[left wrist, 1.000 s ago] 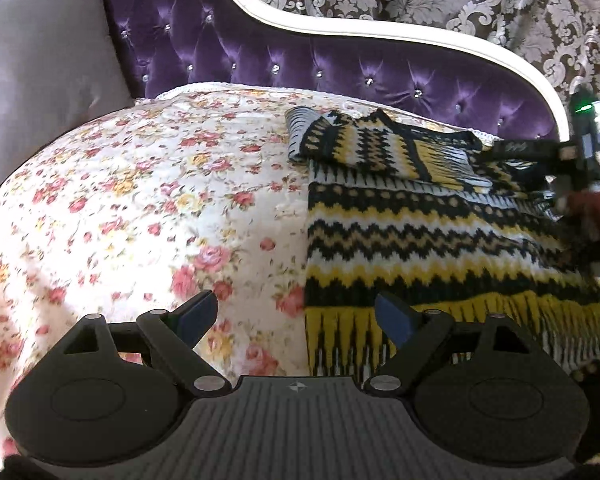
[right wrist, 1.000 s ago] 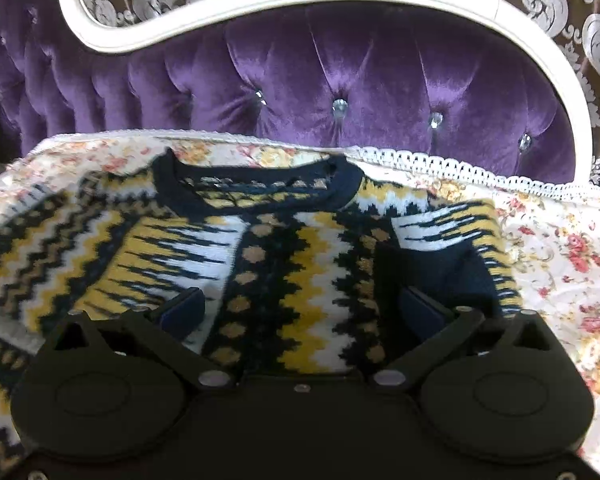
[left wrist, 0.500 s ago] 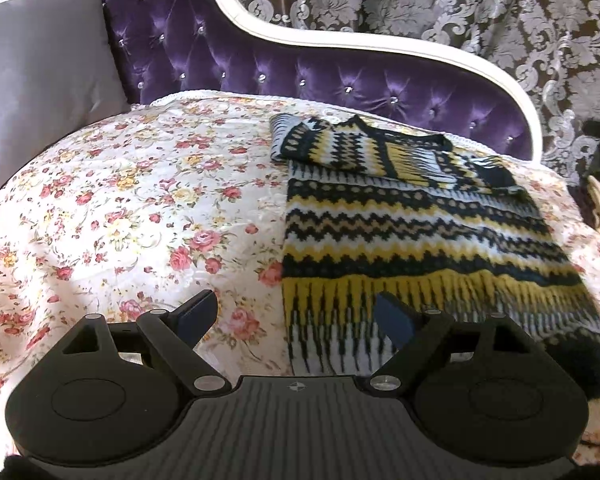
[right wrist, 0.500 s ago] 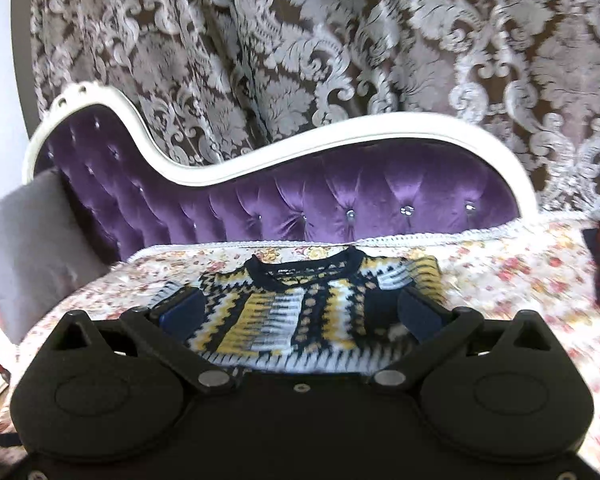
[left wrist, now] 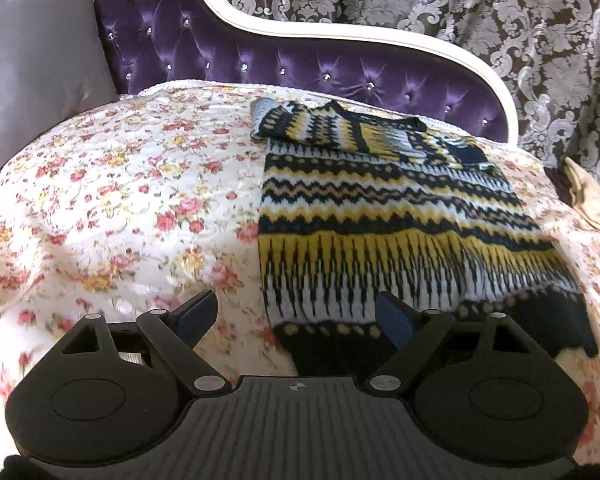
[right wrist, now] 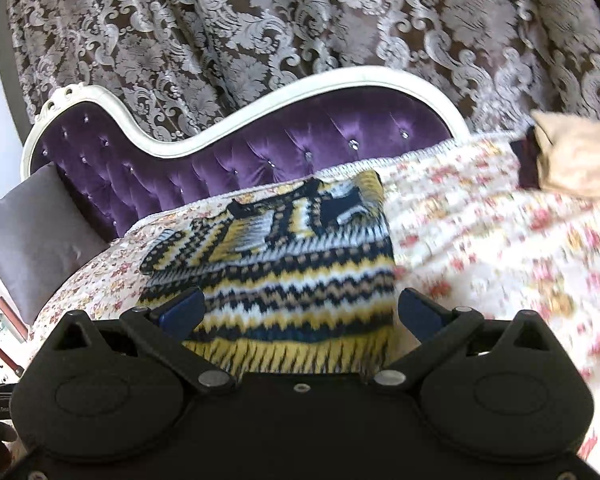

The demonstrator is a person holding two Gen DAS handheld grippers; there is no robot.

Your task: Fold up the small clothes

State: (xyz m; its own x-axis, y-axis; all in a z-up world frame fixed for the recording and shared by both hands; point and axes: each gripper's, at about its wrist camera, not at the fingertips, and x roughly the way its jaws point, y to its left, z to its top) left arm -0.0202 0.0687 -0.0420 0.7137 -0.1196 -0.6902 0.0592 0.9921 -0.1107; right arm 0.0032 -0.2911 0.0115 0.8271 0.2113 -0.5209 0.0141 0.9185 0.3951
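A knitted sweater (left wrist: 380, 208) in black, yellow and white zigzag bands lies flat on the floral cover, its sleeves folded across the chest near the collar. It also shows in the right wrist view (right wrist: 292, 276). My left gripper (left wrist: 296, 312) is open and empty, hovering just short of the sweater's dark bottom hem. My right gripper (right wrist: 300, 312) is open and empty above the sweater's lower part, near its right edge.
The floral cover (left wrist: 120, 200) spreads over a purple tufted sofa (left wrist: 260, 64) with a white frame. A grey cushion (left wrist: 32, 68) leans at the left end. A beige cloth (right wrist: 572, 156) lies at the right end. Patterned curtains (right wrist: 300, 20) hang behind.
Both grippers have pulled back from the sweater toward its hem end. The right gripper rose from close over the collar and now looks along the whole sweater. Both stayed open.
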